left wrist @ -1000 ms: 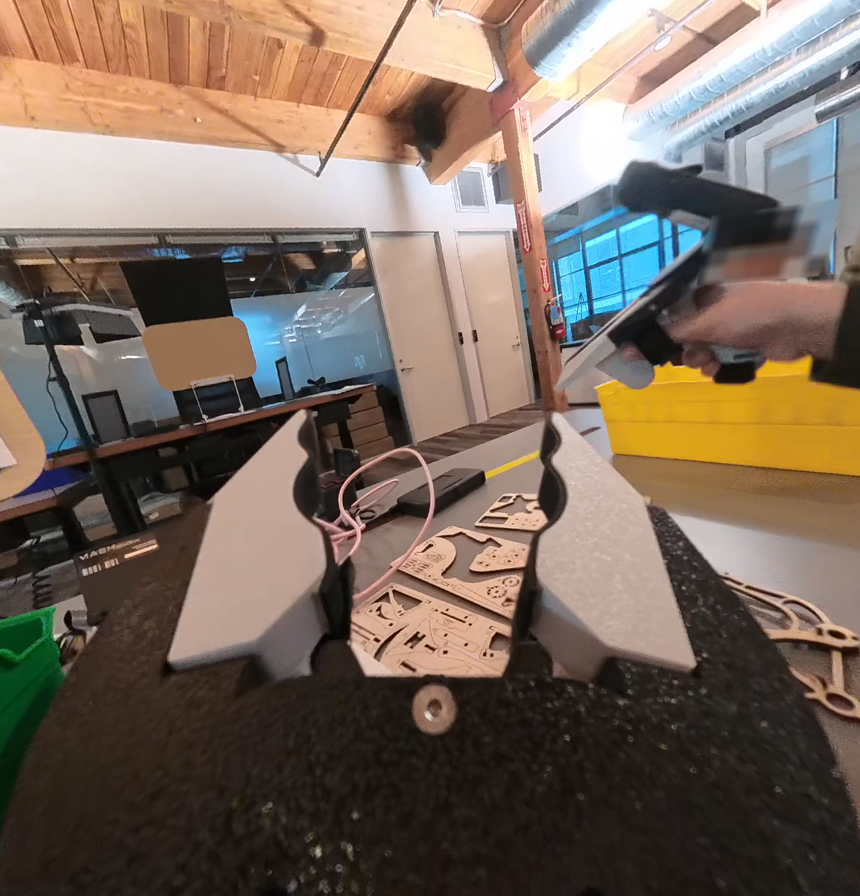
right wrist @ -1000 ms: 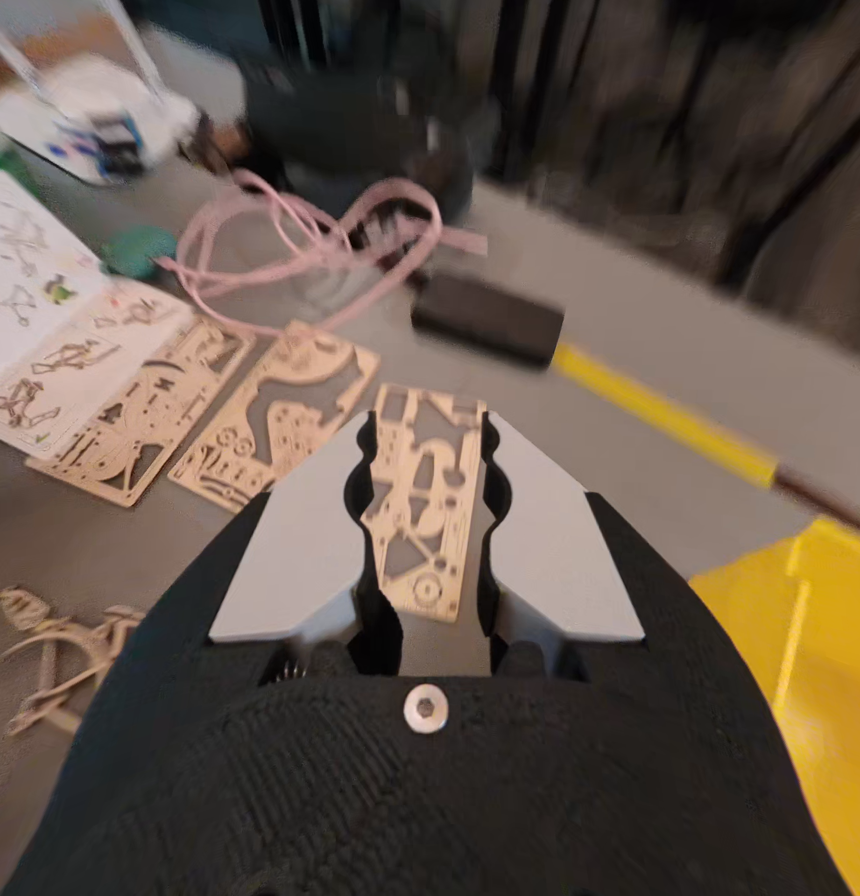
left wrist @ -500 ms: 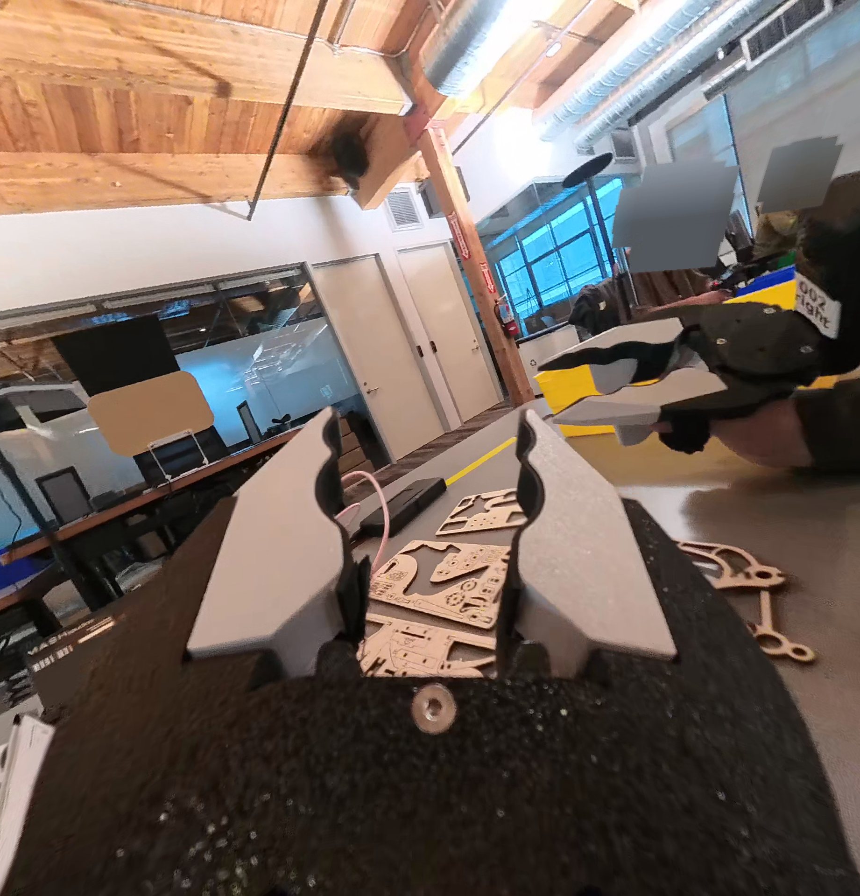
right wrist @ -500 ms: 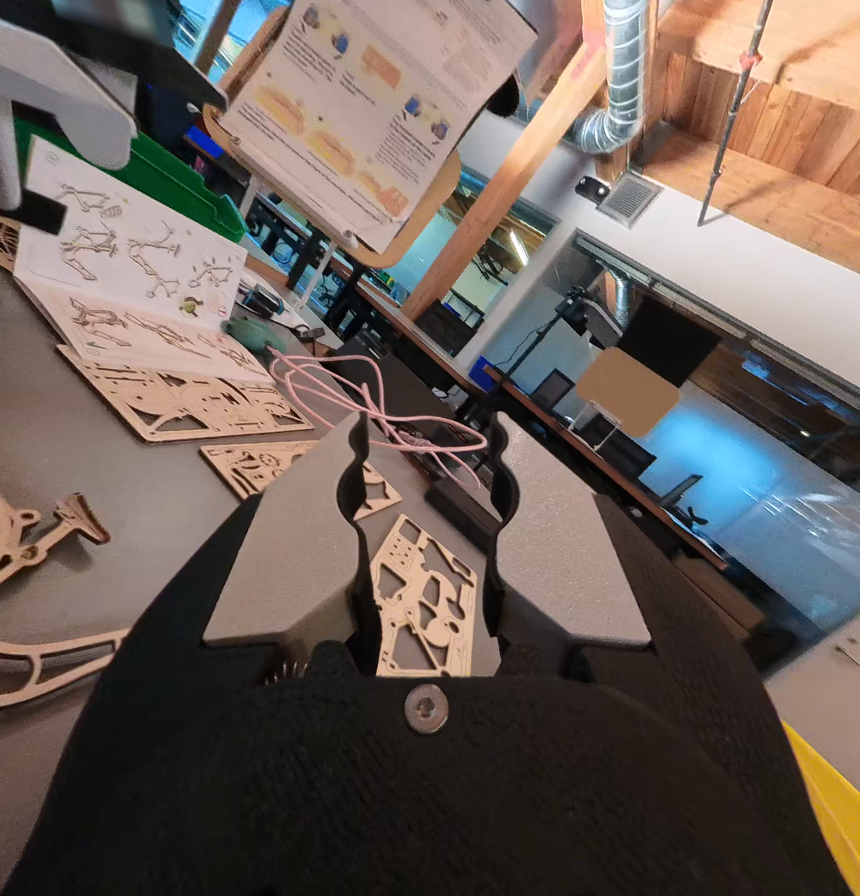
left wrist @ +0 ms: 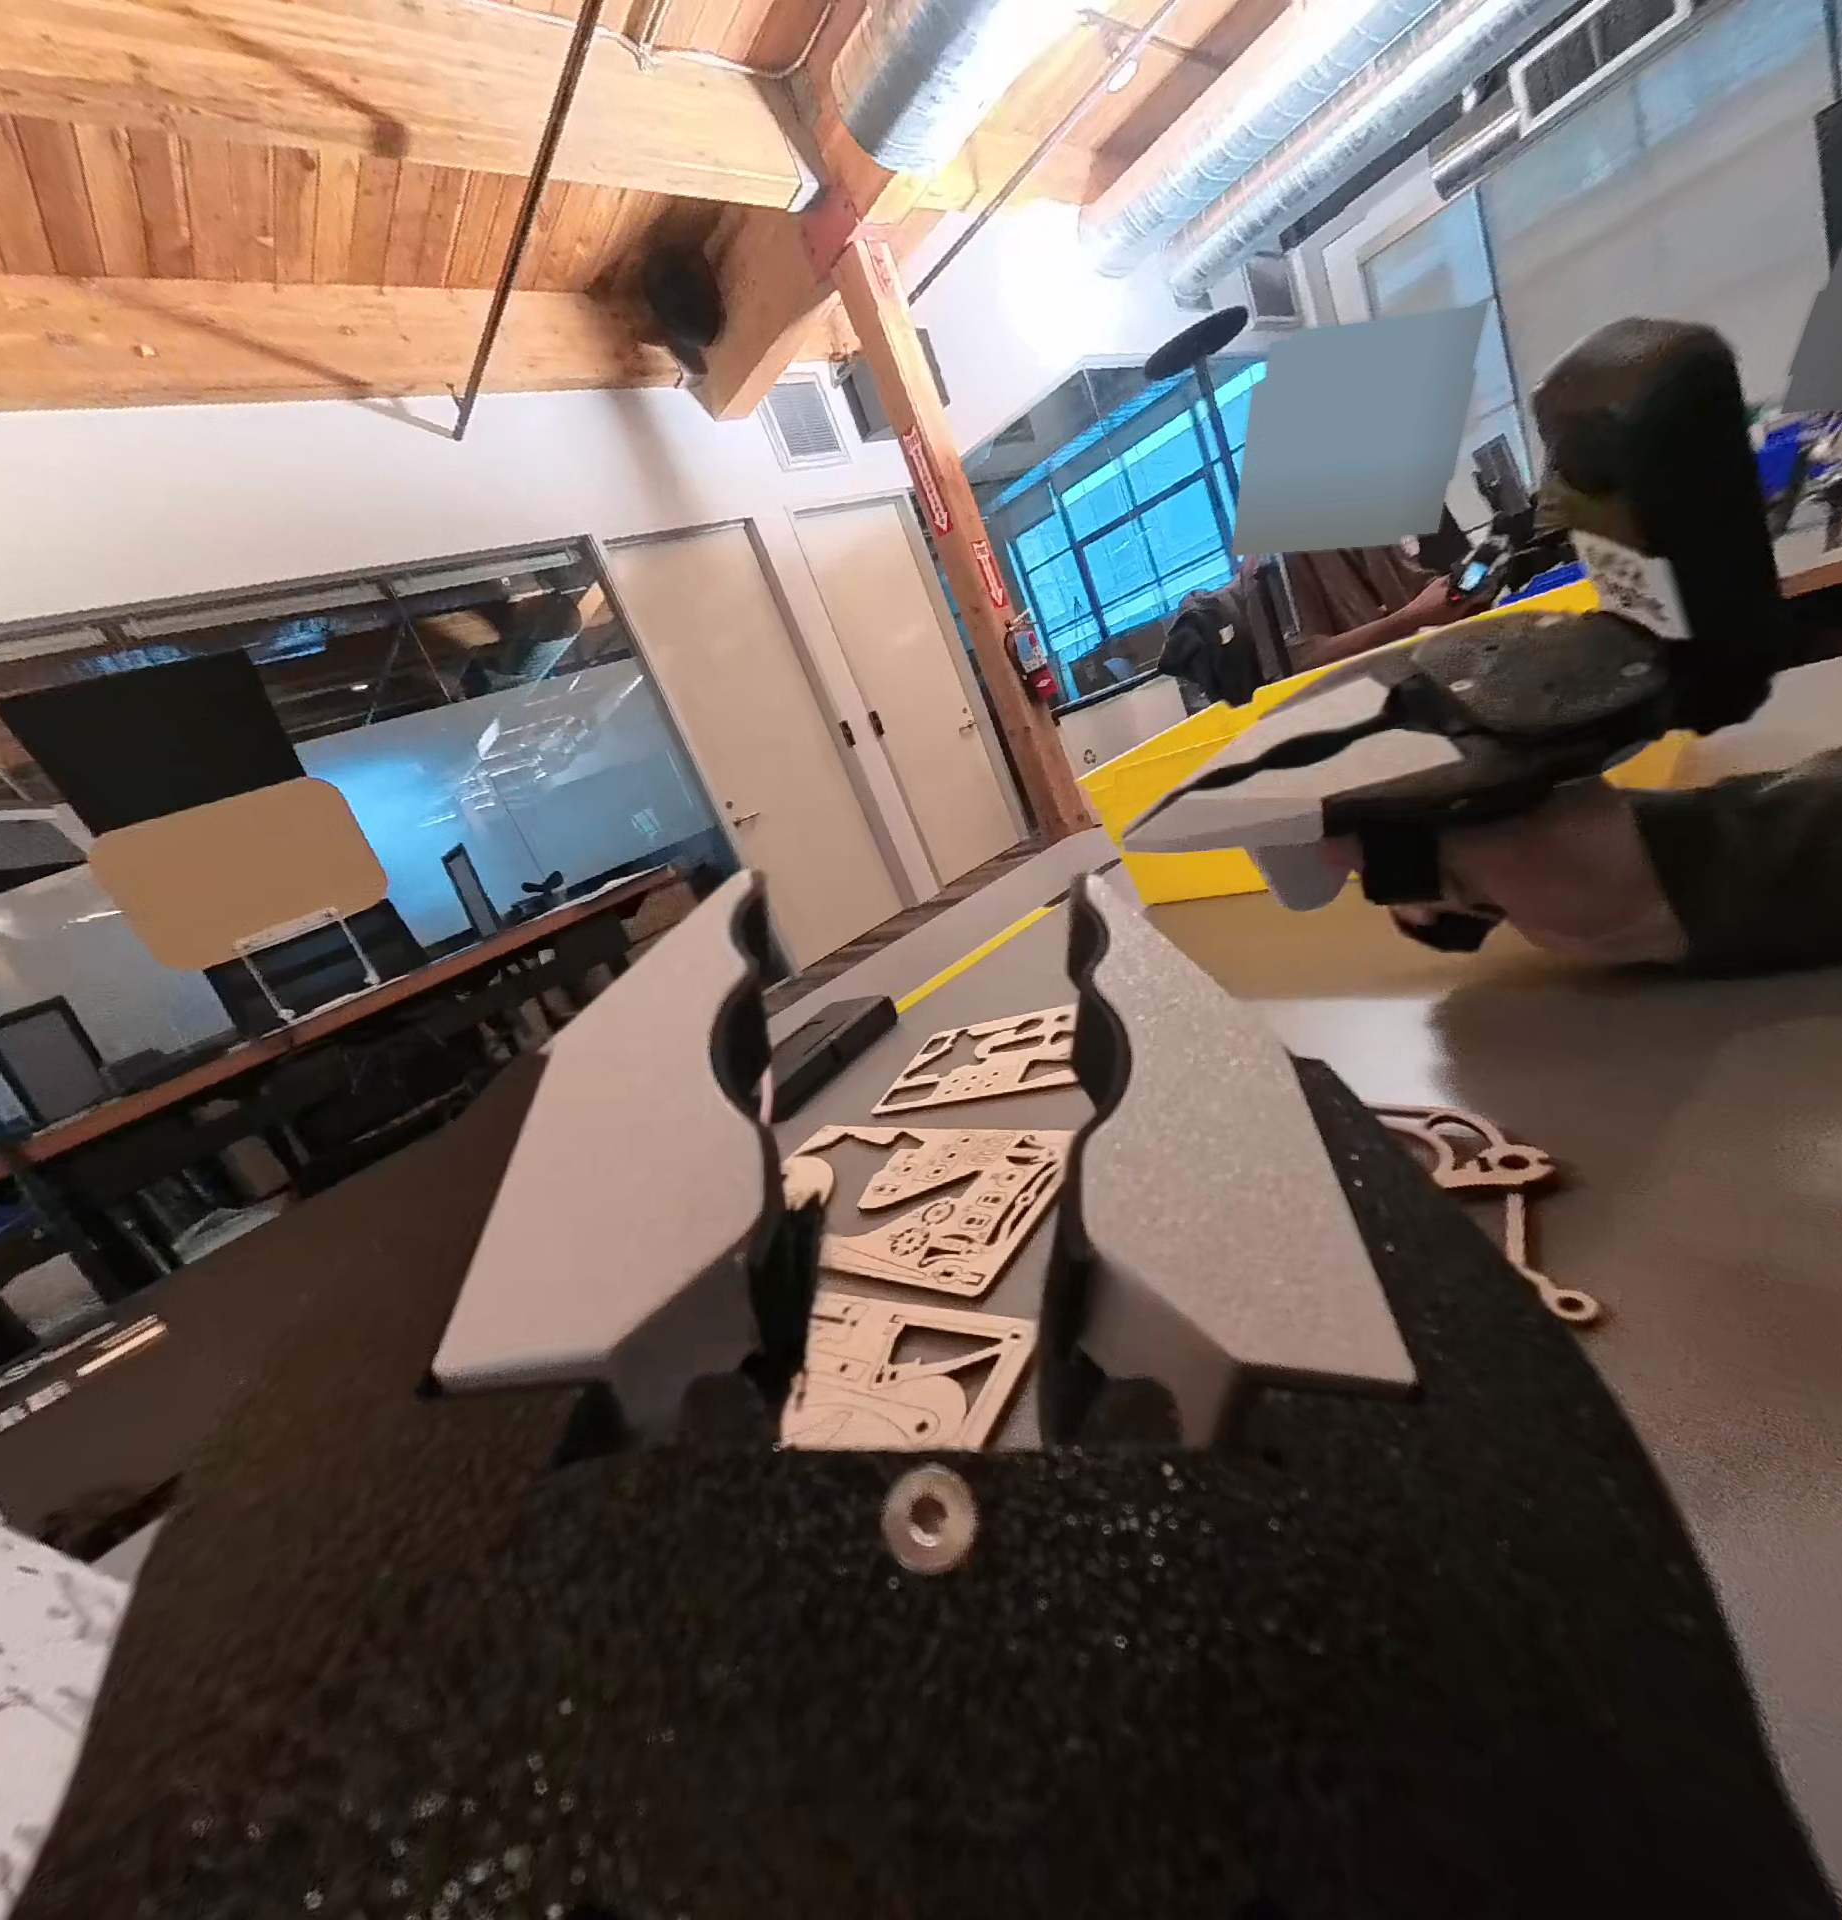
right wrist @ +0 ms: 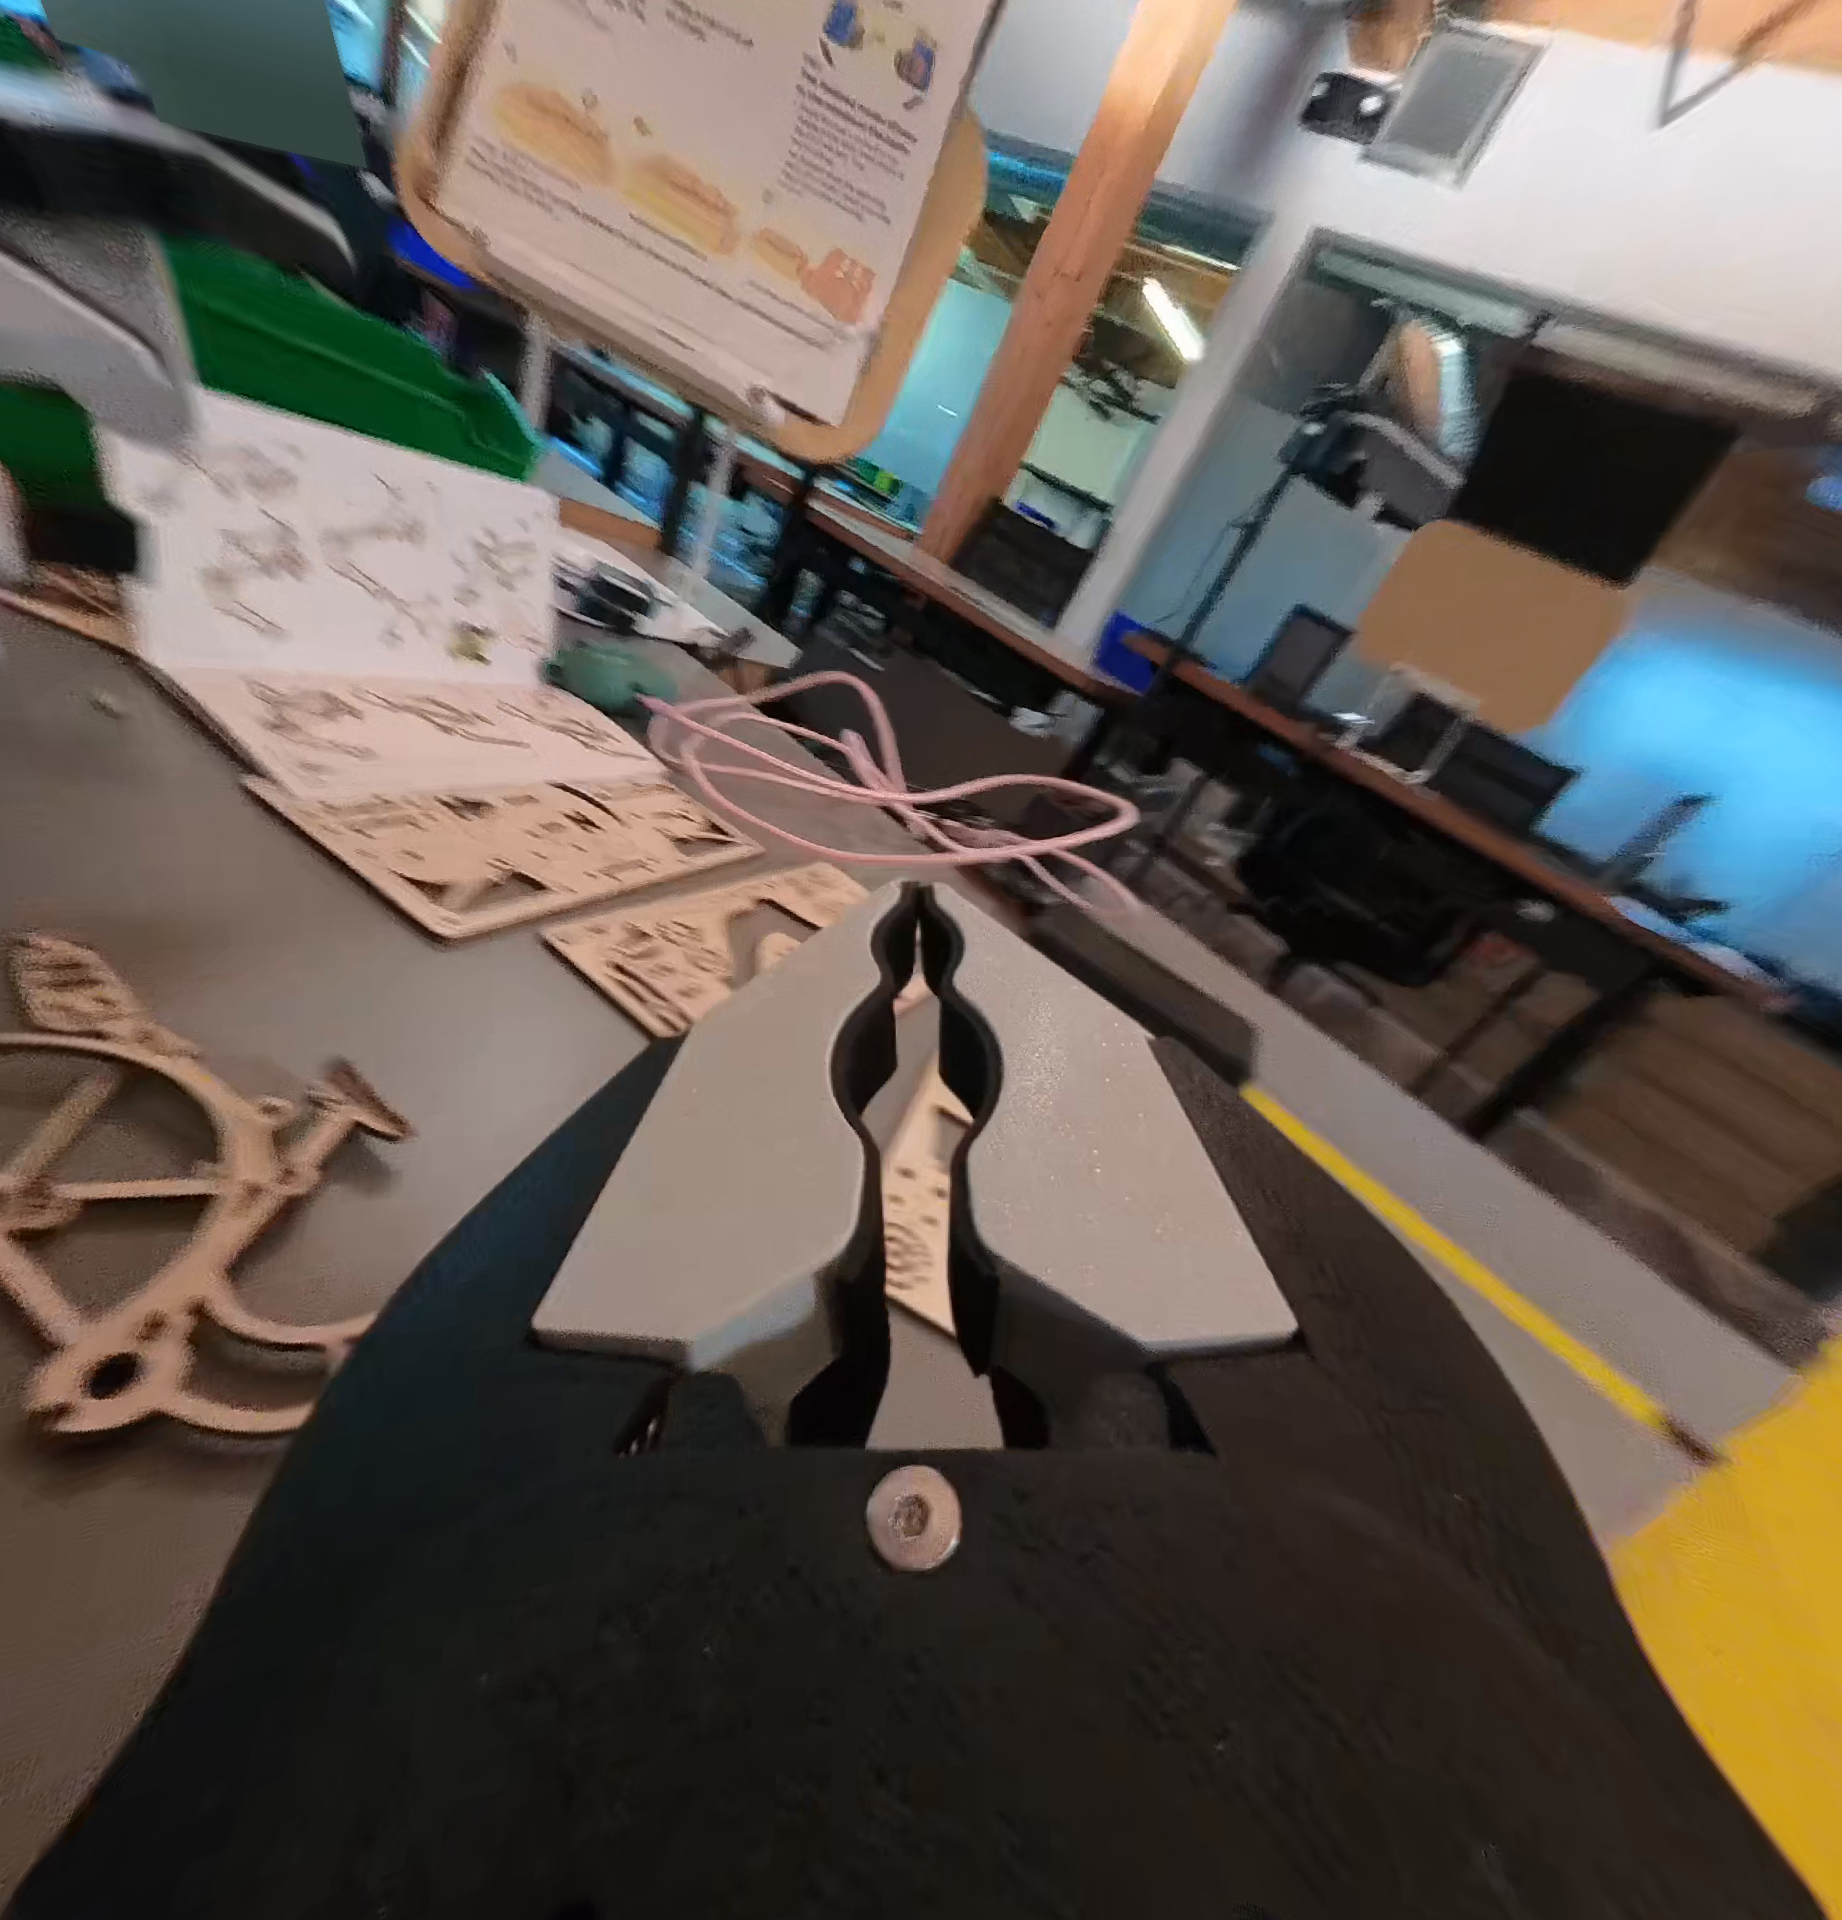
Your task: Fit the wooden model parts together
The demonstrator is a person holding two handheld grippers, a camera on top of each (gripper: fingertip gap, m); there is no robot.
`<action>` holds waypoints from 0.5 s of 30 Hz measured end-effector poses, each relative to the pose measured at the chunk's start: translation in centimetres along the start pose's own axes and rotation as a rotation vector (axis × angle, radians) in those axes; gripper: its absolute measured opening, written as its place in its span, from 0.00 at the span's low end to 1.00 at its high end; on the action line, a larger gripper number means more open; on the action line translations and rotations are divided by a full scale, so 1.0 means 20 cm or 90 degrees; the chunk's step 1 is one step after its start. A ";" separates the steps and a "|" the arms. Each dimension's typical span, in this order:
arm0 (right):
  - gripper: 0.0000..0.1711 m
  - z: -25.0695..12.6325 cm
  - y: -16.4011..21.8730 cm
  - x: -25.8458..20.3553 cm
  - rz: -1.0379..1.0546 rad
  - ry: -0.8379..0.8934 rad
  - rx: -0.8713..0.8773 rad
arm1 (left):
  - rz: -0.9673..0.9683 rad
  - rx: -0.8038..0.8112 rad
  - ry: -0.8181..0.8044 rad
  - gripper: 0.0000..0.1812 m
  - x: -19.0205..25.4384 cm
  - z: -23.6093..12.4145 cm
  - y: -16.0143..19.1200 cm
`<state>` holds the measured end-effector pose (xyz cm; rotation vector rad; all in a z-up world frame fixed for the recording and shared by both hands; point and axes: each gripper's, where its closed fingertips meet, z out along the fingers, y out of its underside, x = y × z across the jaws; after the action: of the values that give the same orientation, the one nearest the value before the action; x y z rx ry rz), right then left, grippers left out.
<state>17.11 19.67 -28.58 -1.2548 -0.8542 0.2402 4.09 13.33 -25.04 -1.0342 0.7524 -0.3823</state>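
Note:
Three flat wooden part sheets [left wrist: 948, 1205] lie on the grey table [left wrist: 1623, 1091] just beyond my left gripper [left wrist: 917, 914], which is open and empty and hovers low over them. A cut-out curved wooden frame [left wrist: 1468, 1153] lies to their right; it also shows at the left of the right wrist view [right wrist: 148, 1195]. My right gripper [right wrist: 917, 904] is shut with nothing between its tips, low over one sheet [right wrist: 917, 1195]. It also shows in the left wrist view [left wrist: 1156, 816], held by a hand at the right. More sheets [right wrist: 501, 852] lie ahead of it.
An open instruction booklet [right wrist: 356, 623] and a green bin [right wrist: 325, 353] are at the far left, with the left gripper [right wrist: 65, 312] above. Pink string [right wrist: 875, 790] and a black box [left wrist: 823, 1039] lie behind the sheets. A yellow bin [left wrist: 1187, 831] stands at the right. A sign holder [right wrist: 688, 187] stands behind.
My right gripper has gone from open to shut and sits lower over the table. My left gripper has shifted slightly over the sheets and stays open.

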 end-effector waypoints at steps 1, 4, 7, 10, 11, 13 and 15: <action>0.00 0.00 -0.01 -0.03 0.021 -0.024 0.007 | -0.013 0.005 0.005 0.29 0.00 0.00 0.00; 0.00 -0.01 0.00 -0.01 0.008 -0.005 0.007 | -0.051 -0.006 -0.002 0.29 -0.03 -0.01 0.02; 0.00 -0.02 -0.02 -0.01 0.032 -0.004 0.026 | -0.047 -0.012 -0.002 0.30 -0.02 -0.01 0.03; 0.00 0.00 0.02 -0.01 -0.015 0.021 -0.023 | -0.012 -0.028 0.028 0.22 0.03 0.00 0.04; 0.00 0.01 0.05 0.01 -0.038 0.046 -0.051 | -0.012 -0.032 0.034 0.21 0.05 0.00 0.04; 0.00 0.02 0.05 0.01 -0.032 0.054 -0.062 | -0.018 -0.017 0.056 0.15 0.08 0.00 0.01; 0.00 0.01 0.01 -0.02 -0.015 0.037 -0.040 | 0.007 0.002 0.066 0.13 0.11 -0.01 -0.02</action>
<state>16.65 19.66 -29.00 -1.3033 -0.8315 0.1593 5.54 11.66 -25.61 -1.0127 0.8491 -0.4306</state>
